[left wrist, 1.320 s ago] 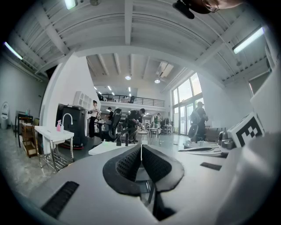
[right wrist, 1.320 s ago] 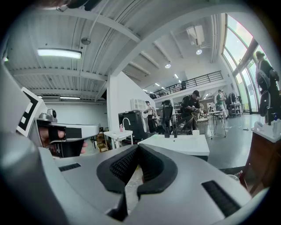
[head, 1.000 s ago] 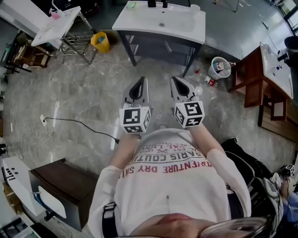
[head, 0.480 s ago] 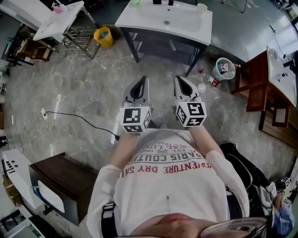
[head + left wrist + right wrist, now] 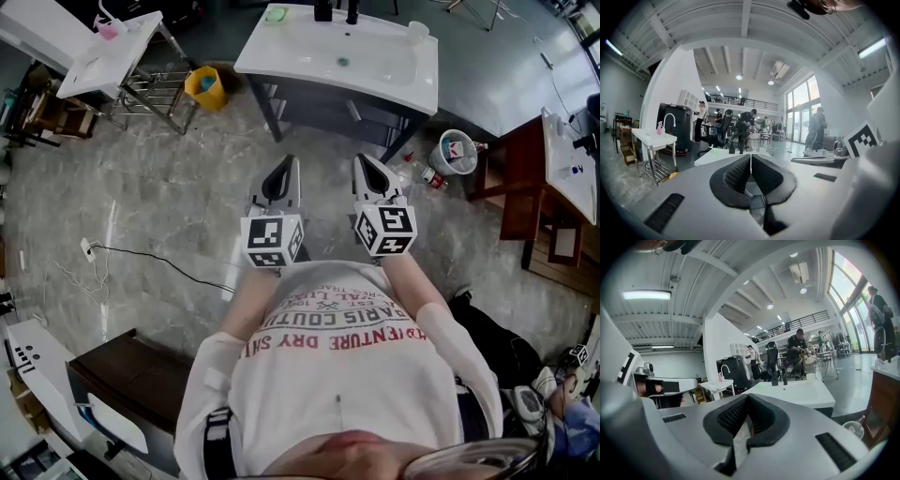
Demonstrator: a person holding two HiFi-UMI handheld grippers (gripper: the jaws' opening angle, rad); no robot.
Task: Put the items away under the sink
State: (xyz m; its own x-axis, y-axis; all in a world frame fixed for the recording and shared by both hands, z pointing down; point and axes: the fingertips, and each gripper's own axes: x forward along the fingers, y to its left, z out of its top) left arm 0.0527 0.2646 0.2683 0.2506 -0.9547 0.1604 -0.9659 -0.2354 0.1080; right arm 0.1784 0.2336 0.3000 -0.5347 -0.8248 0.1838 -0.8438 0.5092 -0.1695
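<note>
A white sink (image 5: 337,56) on a dark open cabinet (image 5: 319,101) stands ahead at the top of the head view, with two dark bottles (image 5: 336,11) and a white cup (image 5: 418,30) on it. Small bottles (image 5: 419,171) lie on the floor by its right leg. My left gripper (image 5: 281,169) and right gripper (image 5: 367,164) are held side by side at waist height, pointing at the sink and well short of it. Both are shut with nothing between the jaws. The left gripper (image 5: 750,157) and the right gripper (image 5: 747,397) each show black pads meeting, with the sink top (image 5: 801,392) beyond.
A white bin (image 5: 457,153) stands right of the sink and a yellow bucket (image 5: 203,86) to its left. A second sink on a metal rack (image 5: 103,52) is at top left. A brown wooden stand (image 5: 520,178) is at right. A dark cabinet (image 5: 131,375) and a cable (image 5: 159,258) are at left.
The sink and the floor items have drifted lower and rightward in the head view as the person moves toward them. Both grippers keep the same shut pose.
</note>
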